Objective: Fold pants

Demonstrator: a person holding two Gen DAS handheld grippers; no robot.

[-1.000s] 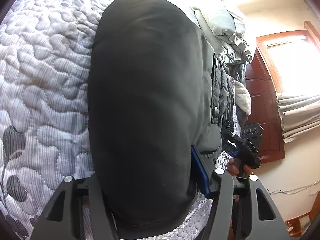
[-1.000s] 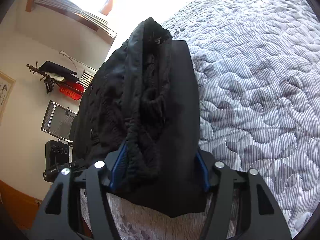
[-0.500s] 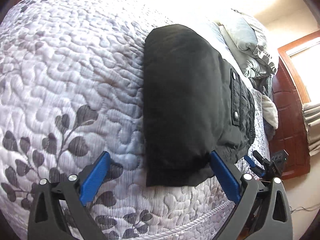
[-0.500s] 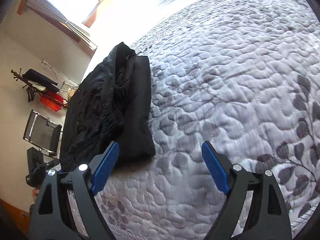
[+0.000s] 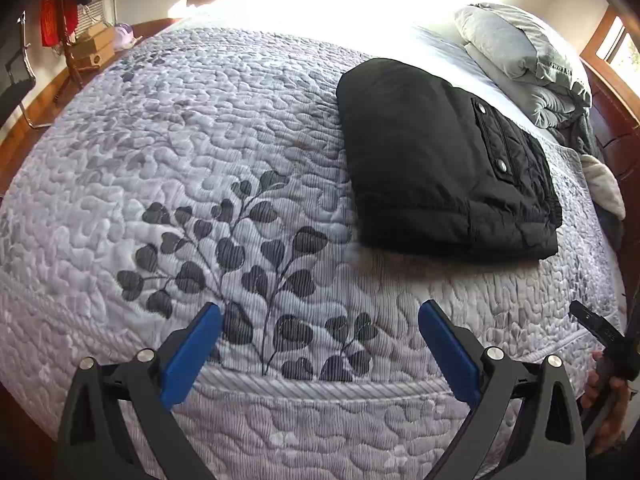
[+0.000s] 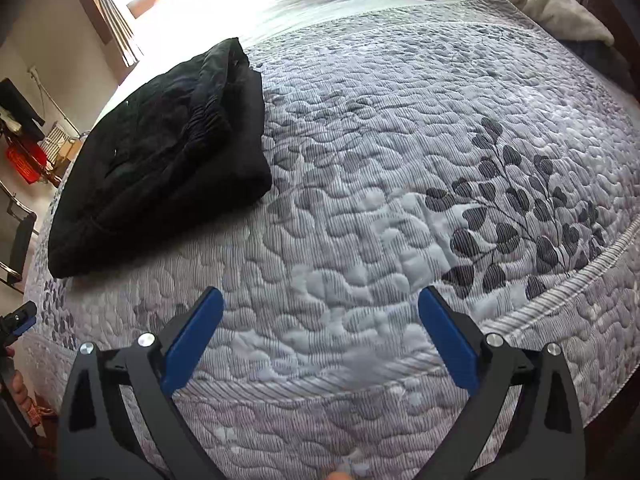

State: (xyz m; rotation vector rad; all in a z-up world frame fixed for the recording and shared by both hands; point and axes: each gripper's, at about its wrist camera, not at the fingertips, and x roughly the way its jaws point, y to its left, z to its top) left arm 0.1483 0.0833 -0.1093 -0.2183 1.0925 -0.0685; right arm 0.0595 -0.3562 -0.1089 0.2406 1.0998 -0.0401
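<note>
Quilted bed [image 5: 200, 140]: folded black pants [image 5: 432, 160], apparently released.

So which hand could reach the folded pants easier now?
Probably about equal. The folded black pants lie apart from both; the left hand-held gripper and the right hand-held gripper, still opening, are empty.

A bed [image 5: 200, 128] covered by a pale quilted spread with dark leaf prints fills the room. At its head lies a heap of grey pillows [image 5: 516, 52]. Strong sunlight washes out the far side of the bed. A wood-framed window [image 5: 612, 40] stands just beyond the pillows. Cardboard boxes [image 5: 94, 46] sit past the bed's far corner, cream walls behind.
</note>
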